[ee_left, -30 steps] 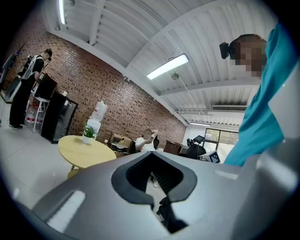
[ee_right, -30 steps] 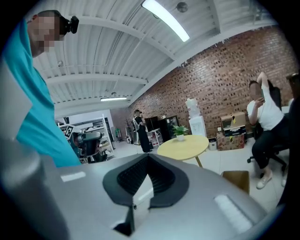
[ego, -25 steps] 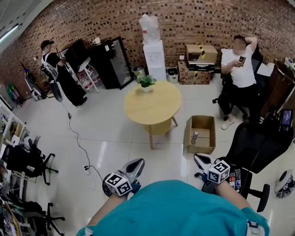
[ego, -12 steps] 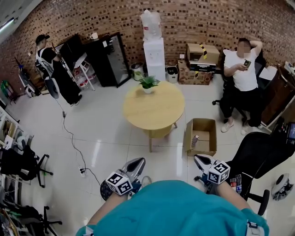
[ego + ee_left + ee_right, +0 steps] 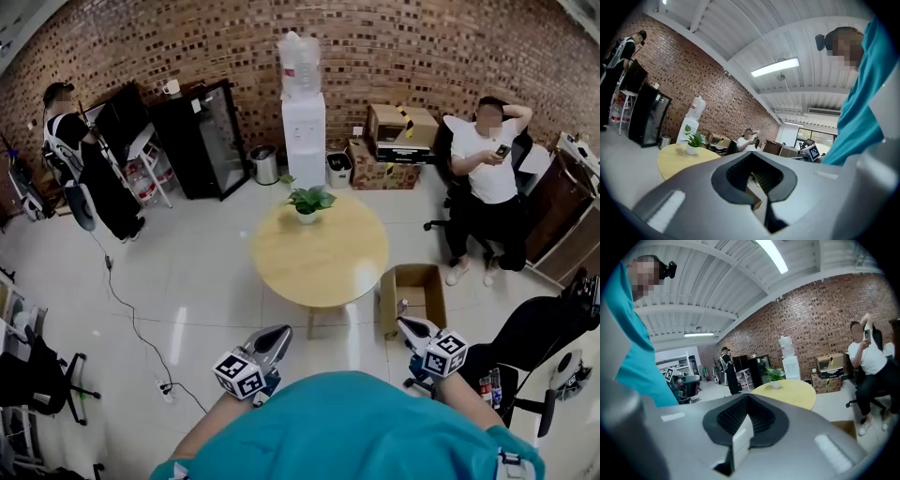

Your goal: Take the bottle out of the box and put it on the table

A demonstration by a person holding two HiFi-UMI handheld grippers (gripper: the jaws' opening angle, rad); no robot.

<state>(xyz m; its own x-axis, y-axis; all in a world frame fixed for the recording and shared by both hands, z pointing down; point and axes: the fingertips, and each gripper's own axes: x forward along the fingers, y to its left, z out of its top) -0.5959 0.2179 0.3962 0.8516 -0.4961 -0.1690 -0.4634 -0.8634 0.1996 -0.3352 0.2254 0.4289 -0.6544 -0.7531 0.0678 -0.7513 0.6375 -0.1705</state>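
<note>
Both jaw pairs were pressed together on nothing, on the left gripper (image 5: 274,337) and the right gripper (image 5: 409,325). Just beyond the right gripper, the bottle (image 5: 402,305) sat in the open box (image 5: 429,281) beside the round table (image 5: 323,258). It looked small, light, stiff and probably slick, so mid-body seemed the safest hold.

Straight ahead of you, in the middle of the head view, stands the round wooden table (image 5: 323,258), and on its top, near the far edge, sits a small potted plant (image 5: 309,201). The table rests on a glossy white tiled floor (image 5: 197,272). Just right of the table, you see the open cardboard box (image 5: 386,300) lying on the tiles. At lower left a black cable (image 5: 131,317) snakes over the floor to a power strip (image 5: 167,387). At the top, a water dispenser (image 5: 303,139) and a bin (image 5: 265,165) stand by the brick wall
</note>
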